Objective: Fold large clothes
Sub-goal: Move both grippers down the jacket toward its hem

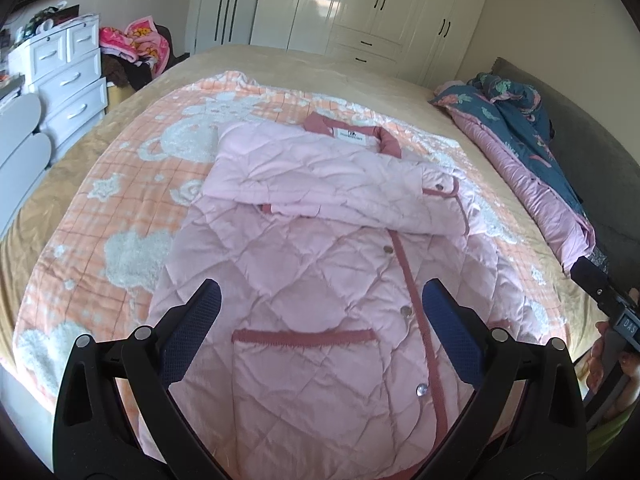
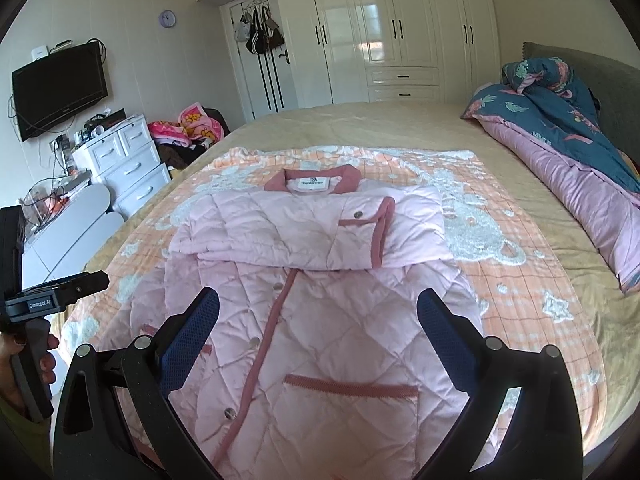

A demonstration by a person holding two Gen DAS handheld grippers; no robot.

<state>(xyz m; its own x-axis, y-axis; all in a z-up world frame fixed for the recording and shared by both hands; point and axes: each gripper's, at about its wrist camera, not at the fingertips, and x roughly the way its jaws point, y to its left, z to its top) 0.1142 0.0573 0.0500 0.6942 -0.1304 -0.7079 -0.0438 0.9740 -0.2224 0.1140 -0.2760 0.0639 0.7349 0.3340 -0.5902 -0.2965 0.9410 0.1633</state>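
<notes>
A pink quilted coat (image 1: pixel 316 264) with dusty-rose trim lies flat on the bed, collar at the far end, both sleeves folded across the chest. It also shows in the right wrist view (image 2: pixel 320 320). My left gripper (image 1: pixel 320 304) is open and empty, hovering above the coat's lower left half near the pocket. My right gripper (image 2: pixel 318 312) is open and empty, above the coat's lower right half. The right tool's body (image 1: pixel 612 312) shows at the left view's right edge; the left tool (image 2: pixel 44 300) shows at the right view's left edge.
The coat rests on an orange-and-white blanket (image 2: pixel 520 280) over a beige bed (image 2: pixel 400 128). A rolled blue-and-pink duvet (image 2: pixel 568 152) lies along the headboard side. A white drawer unit (image 2: pixel 128 160) and a clothes pile (image 2: pixel 192 128) stand beside the bed, wardrobes (image 2: pixel 400 32) behind.
</notes>
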